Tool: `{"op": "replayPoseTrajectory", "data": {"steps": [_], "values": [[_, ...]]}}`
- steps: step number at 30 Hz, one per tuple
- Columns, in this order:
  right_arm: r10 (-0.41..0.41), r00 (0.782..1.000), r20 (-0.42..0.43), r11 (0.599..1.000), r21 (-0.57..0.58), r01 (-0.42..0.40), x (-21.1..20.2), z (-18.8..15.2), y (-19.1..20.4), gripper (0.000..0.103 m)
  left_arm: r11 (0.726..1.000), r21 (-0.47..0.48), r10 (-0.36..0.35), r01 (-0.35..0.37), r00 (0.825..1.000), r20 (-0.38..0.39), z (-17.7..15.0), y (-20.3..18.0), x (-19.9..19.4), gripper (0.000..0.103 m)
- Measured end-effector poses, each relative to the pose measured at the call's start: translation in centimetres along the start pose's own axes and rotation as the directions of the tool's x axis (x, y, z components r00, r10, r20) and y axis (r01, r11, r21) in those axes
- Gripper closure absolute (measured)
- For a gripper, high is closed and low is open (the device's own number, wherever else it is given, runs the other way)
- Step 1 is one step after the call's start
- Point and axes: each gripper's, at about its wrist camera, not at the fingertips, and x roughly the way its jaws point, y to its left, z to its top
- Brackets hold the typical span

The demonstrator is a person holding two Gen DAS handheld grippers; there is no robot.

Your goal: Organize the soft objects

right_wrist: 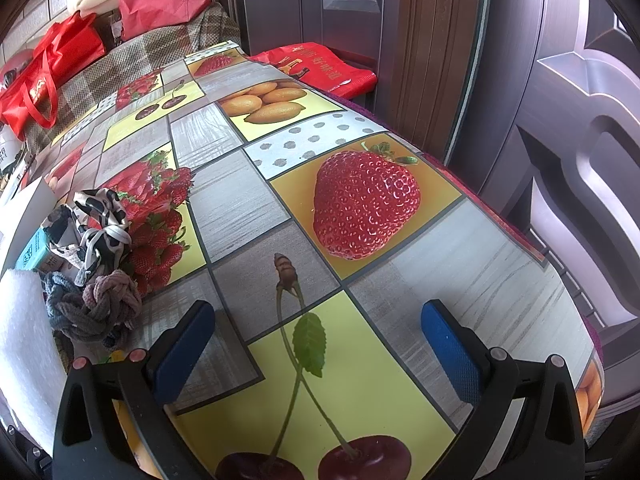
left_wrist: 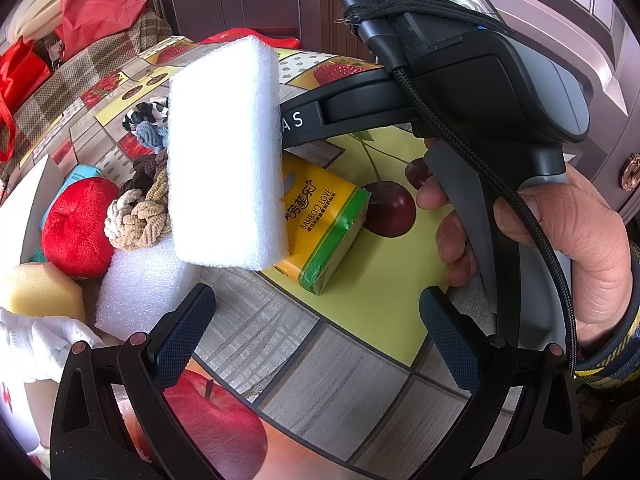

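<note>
Foam block (left_wrist: 226, 152), white and upright, hangs above the fruit-print table (left_wrist: 352, 360) beside a yellow tissue pack (left_wrist: 324, 224), apparently pinched by the right gripper (left_wrist: 280, 120), though its fingers are hidden, while the left gripper (left_wrist: 316, 336) fingers spread empty.

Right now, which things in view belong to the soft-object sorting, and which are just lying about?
Job:
white foam block
second foam block
red plush
beige scrunchie
yellow sponge
tissue pack, probably
left gripper and right gripper, both open

Lying about:
red tote
door
tablecloth
</note>
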Motion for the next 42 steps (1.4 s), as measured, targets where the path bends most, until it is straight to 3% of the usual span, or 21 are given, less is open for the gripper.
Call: {"op": "replayPoseTrajectory", "data": {"steps": [8, 11, 13, 14, 16, 18, 21, 24, 25, 27, 28, 30, 33, 35, 38, 42], "values": [[0.0, 1.0, 0.0, 1.0, 0.0, 0.0, 0.0, 0.0, -0.1, 0.0, 1.0, -0.006, -0.004, 0.004, 1.0, 0.007, 0.1, -0.1, -0.1, 0.001], [0.002, 1.0, 0.0, 1.0, 0.001, -0.002, 0.0, 0.0, -0.1, 0.0, 0.999, -0.04, -0.032, 0.036, 0.994, 0.101, -0.3, 0.7, -2.3, 0.001], [0.01, 1.0, 0.003, 1.0, 0.009, -0.01, 0.0, 0.0, -0.2, 0.0, 0.989, -0.078, -0.107, 0.124, 0.975, 0.197, -0.3, 1.8, -5.0, 0.001], [0.012, 1.0, 0.004, 1.0, 0.012, -0.012, 0.0, 0.0, -0.2, 0.0, 0.977, -0.102, -0.156, 0.189, 0.951, 0.267, -0.4, 2.7, -7.0, 0.001], [0.016, 1.0, 0.005, 1.0, 0.016, -0.016, 0.0, 0.0, -0.4, 0.0, 0.958, -0.136, -0.19, 0.251, 0.915, 0.357, -0.7, 4.4, -9.9, 0.001], [0.027, 1.0, 0.01, 0.999, 0.024, -0.027, -0.1, -0.1, -0.7, 0.0, 0.942, -0.208, -0.147, 0.264, 0.881, 0.449, -1.9, 7.4, -13.4, 0.001], [0.09, 0.995, 0.043, 0.993, 0.075, -0.093, -0.7, -0.1, -1.9, 0.0, 0.928, -0.316, -0.017, 0.198, 0.869, 0.495, -4.5, 11.6, -16.4, 0.001], [0.226, 0.966, 0.125, 0.96, 0.139, -0.243, -1.9, -0.3, -3.8, 0.0, 0.9, -0.404, 0.057, 0.162, 0.876, 0.478, -7.6, 15.1, -17.7, 0.0], [0.297, 0.938, 0.177, 0.936, 0.141, -0.323, -2.5, -0.5, -4.4, 0.0, 0.894, -0.422, 0.075, 0.147, 0.882, 0.466, -8.5, 15.8, -17.7, 0.0], [0.425, 0.861, 0.28, 0.88, 0.093, -0.465, -4.1, -0.7, -4.9, 0.0, 0.891, -0.443, 0.111, 0.103, 0.895, 0.432, -10.4, 16.7, -17.7, 0.0], [0.472, 0.819, 0.324, 0.856, 0.051, -0.514, -5.0, -0.9, -5.0, 0.0, 0.893, -0.443, 0.12, 0.085, 0.902, 0.415, -10.9, 16.9, -17.4, 0.0], [0.535, 0.76, 0.37, 0.83, -0.06, -0.555, -6.9, -1.2, -4.4, 0.0, 0.91, -0.411, 0.115, 0.046, 0.926, 0.358, -11.8, 16.1, -16.7, 0.0], [0.571, 0.76, 0.31, 0.82, -0.166, -0.548, -7.9, -1.4, -2.7, 0.0, 0.951, -0.31, 0.095, -0.001, 0.952, 0.29, -11.9, 13.9, -15.4, 0.0], [0.597, 0.764, 0.245, 0.802, -0.212, -0.559, -7.8, -1.6, -1.5, 0.0, 0.972, -0.224, 0.124, -0.071, 0.965, 0.233, -11.3, 12.0, -14.3, 0.0], [0.61, 0.776, 0.163, 0.784, -0.271, -0.559, -7.5, -2.2, 0.2, 0.0, 0.983, -0.156, 0.125, -0.098, 0.977, 0.172, -11.4, 10.3, -13.0, 0.0], [0.579, 0.81, 0.092, 0.784, -0.333, -0.523, -7.3, -3.3, 1.1, 0.0, 0.979, -0.19, 0.092, -0.071, 0.99, 0.103, -11.1, 10.5, -11.1, 0.001]]}}
